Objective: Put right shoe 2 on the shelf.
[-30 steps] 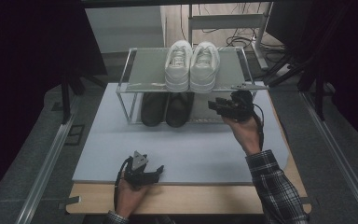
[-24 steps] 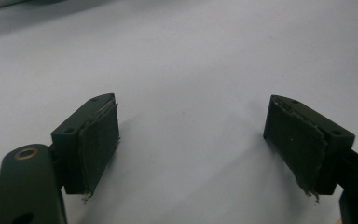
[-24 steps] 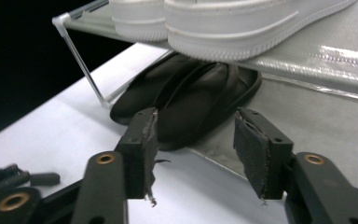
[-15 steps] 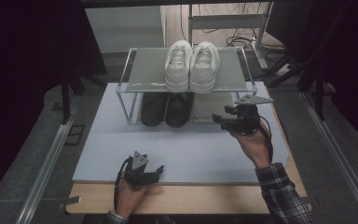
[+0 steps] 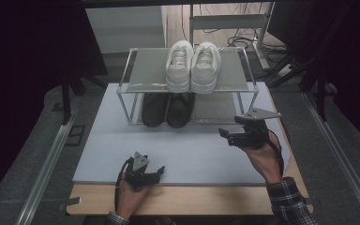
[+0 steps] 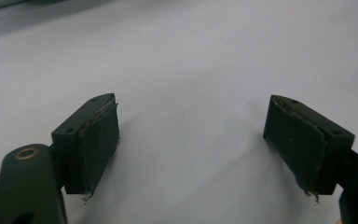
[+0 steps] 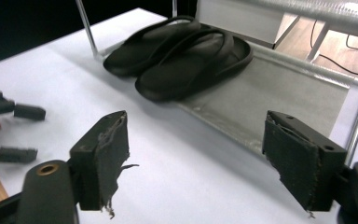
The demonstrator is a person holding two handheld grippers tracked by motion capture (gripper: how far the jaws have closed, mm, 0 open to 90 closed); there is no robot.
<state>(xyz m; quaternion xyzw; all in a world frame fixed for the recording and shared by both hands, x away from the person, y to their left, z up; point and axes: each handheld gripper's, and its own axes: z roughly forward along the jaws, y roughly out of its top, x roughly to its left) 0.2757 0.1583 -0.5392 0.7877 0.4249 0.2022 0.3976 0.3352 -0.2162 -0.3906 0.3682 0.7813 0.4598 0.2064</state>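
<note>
Right gripper [image 5: 228,137] hovered near rack [image 5: 136,86] front right corner, jaws just opened wide, empty, after release. Sandals [image 7: 182,53] paired on lower shelf. Left gripper [image 5: 157,172] parked at mat [image 5: 192,154] near edge, wide open, empty.

The 2 black slippers [image 7: 182,58] lie side by side (touching) on the rack's lower shelf [image 7: 270,107].

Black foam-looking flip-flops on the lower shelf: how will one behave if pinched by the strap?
The black flip-flops look like thin moulded foam or rubber, so probably light. The sole would likely sag or swing from its narrow arched strap. Their matte surface suggests decent grip, and flat soles shouldn't roll.
</note>
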